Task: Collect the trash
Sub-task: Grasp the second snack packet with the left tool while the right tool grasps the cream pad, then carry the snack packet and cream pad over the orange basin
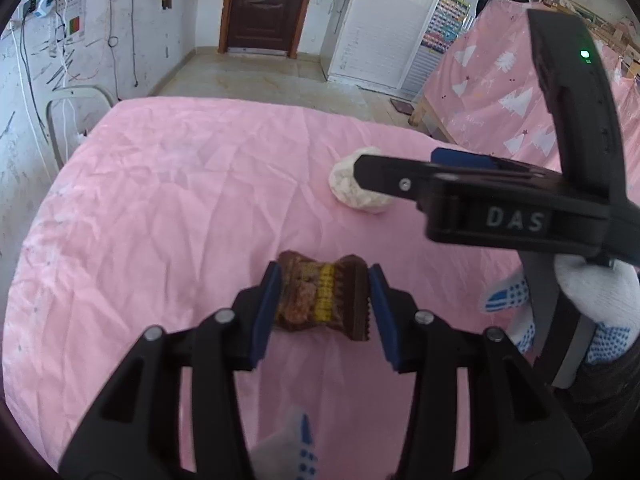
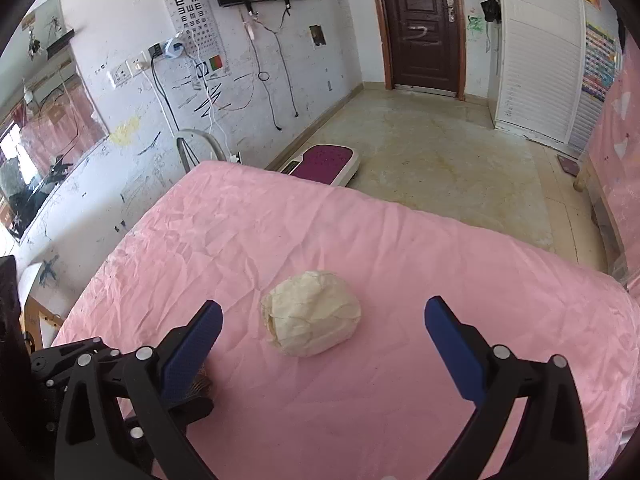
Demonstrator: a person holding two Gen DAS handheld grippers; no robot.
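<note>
A brown and yellow snack wrapper (image 1: 316, 300) lies on the pink bed sheet (image 1: 180, 200). My left gripper (image 1: 325, 294) is down on it, and both blue pads press its two ends, so it buckles in the middle. A crumpled ball of off-white paper (image 2: 312, 314) rests further along the sheet. My right gripper (image 2: 324, 308) stands wide open, one finger on each side of the ball, and touches nothing. In the left wrist view the right gripper (image 1: 384, 176) reaches in from the right and covers part of the paper ball (image 1: 348, 184).
A hand in a white glove with blue dots (image 1: 600, 300) holds the right gripper. The sheet's far edge drops to a tiled floor (image 2: 440, 152), where a purple and white platform (image 2: 328, 160) lies. A chair back (image 1: 76, 96) stands at the left, and a pink patterned cloth (image 1: 500, 92) hangs at the right.
</note>
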